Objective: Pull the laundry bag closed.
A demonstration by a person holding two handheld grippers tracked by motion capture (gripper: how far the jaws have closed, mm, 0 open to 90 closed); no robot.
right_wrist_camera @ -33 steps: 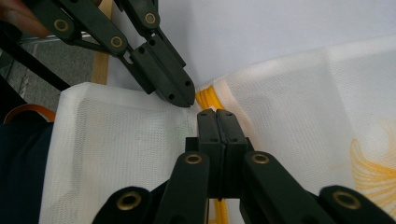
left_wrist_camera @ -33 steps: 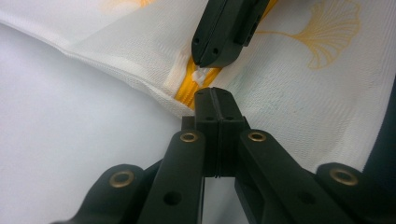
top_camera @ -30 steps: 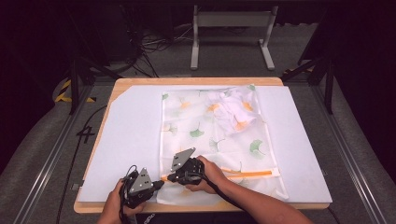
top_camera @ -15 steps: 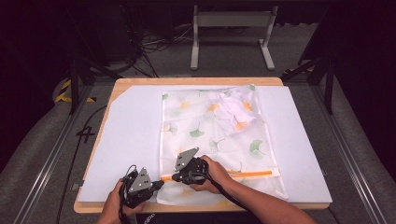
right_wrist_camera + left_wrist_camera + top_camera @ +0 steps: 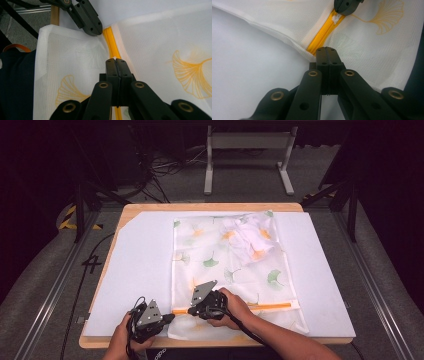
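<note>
A white mesh bag (image 5: pixel 225 265) printed with ginkgo leaves lies flat on the white mat, with white cloth (image 5: pixel 250 237) bunched inside its far right corner. An orange zipper (image 5: pixel 270 306) runs along its near edge. My left gripper (image 5: pixel 170 316) is shut on the bag's edge at the zipper's left end (image 5: pixel 312 48). My right gripper (image 5: pixel 192 310) is shut on the white zipper pull (image 5: pixel 336 18), a short way along the zipper (image 5: pixel 110 42) from the left gripper (image 5: pixel 87 20). The two sets of jaws nearly face each other.
The white mat (image 5: pixel 135 270) covers a wooden tabletop (image 5: pixel 210 206), with bare mat left and right of the bag. A dark sleeve (image 5: pixel 15 82) lies beside the bag's near edge. Metal frame legs (image 5: pixel 247 155) and cables stand on the floor beyond.
My right gripper has slid slightly to the right along the zipper with the pull. The left gripper has held still.
</note>
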